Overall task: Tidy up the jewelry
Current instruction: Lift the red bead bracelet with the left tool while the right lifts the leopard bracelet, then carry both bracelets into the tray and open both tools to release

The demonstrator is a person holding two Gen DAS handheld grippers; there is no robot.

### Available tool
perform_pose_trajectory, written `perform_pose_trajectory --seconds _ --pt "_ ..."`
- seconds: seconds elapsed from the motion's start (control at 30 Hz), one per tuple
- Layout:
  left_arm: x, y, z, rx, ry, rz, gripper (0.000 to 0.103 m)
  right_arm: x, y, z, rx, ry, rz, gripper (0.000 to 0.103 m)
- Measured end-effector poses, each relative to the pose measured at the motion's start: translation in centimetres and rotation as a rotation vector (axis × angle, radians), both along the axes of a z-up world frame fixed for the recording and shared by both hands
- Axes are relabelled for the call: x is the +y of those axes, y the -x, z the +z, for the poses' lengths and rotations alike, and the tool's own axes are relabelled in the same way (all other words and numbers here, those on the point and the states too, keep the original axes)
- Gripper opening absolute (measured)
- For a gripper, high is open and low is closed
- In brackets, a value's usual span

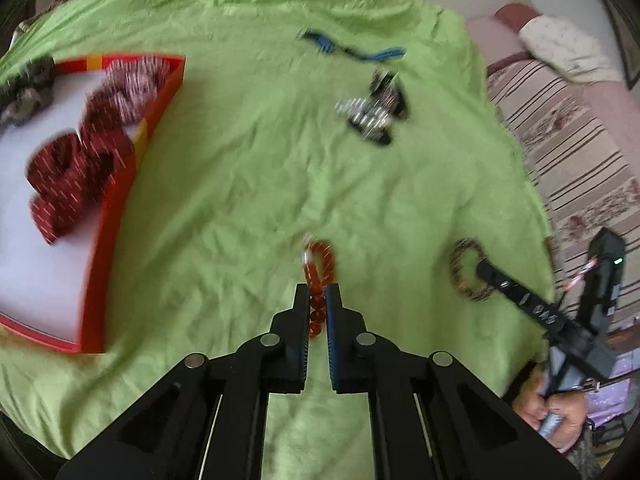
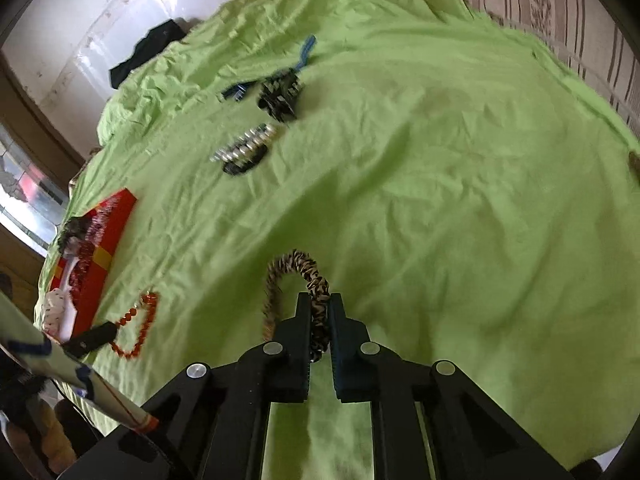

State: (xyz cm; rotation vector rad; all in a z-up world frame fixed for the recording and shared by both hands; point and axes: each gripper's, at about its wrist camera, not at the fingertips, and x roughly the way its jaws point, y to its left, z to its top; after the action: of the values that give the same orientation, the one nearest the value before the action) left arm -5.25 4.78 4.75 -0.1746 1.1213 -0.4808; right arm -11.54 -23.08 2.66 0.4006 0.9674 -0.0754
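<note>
1. The red bead bracelet (image 1: 319,276) is pinched between the fingers of the left tool (image 1: 318,300), its loop hanging forward just above the green sheet (image 1: 240,200). In my judgement it is light, limp and slick: the beads are hard and round, so a grip across several beads at once, as here, looks safer than a grip on one.
2. The striped band (image 2: 308,280) is clamped in the right tool (image 2: 320,312), curling out to the left of the fingers. It looks soft and springy, probably easy to hold anywhere along its length.
3. Near the left tool, on the left, sits the red box (image 1: 120,200), already holding dark red scrunchies (image 1: 80,168); I judge it the likely place for both pieces.
4. Farther up the bed lie a silver clip (image 1: 366,114), a dark clip (image 1: 386,88) touching it, and blue pieces (image 1: 352,48), all untouched.
5. Motion blur hides finer detail.
</note>
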Motion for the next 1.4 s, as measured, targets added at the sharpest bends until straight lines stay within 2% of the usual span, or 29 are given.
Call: perform_pose_trajectory --seconds 0.13,0.33,0.47,0.57,0.63,0.77,1.0,1.17,1.4 --pt "1.8 0.7 4.3 -0.086 0.044 0.013 0.007 1.7 0.4 2.5 -0.052 0.016 0.046 0.008" --pt "5.7 1.1 8.9 -0.156 0.088 0.063 0.007 5.8 0.4 6.2 -0.112 0.013 0.149 0.008" --pt "9.4 0.4 11.0 -0.182 0.076 0.095 0.007 9.6 -0.7 7.9 -0.133 0.016 0.238 0.008" --pt "11.8 -1.0 11.4 -0.188 0.017 0.126 0.007 12.9 -2.4 8.5 -0.128 0.028 0.300 0.008" --pt "13.2 -2.2 11.4 -0.194 -0.025 0.153 0.007 15.3 -3.6 8.8 -0.126 0.035 0.340 0.008" --pt "16.9 -4.8 10.2 -0.151 -0.036 0.195 0.007 20.8 -6.1 9.1 -0.122 0.055 0.435 0.008" --pt "22.0 -10.1 6.4 -0.070 -0.099 0.293 0.007 29.4 -10.2 8.3 -0.100 0.058 0.576 0.009" --pt "24.8 -12.7 3.9 -0.026 -0.136 0.357 0.007 33.1 -13.8 7.2 -0.092 0.032 0.608 0.009" --pt "27.3 -14.0 1.5 0.027 -0.136 0.404 0.007 35.2 -18.9 2.9 0.005 -0.055 0.580 0.009"
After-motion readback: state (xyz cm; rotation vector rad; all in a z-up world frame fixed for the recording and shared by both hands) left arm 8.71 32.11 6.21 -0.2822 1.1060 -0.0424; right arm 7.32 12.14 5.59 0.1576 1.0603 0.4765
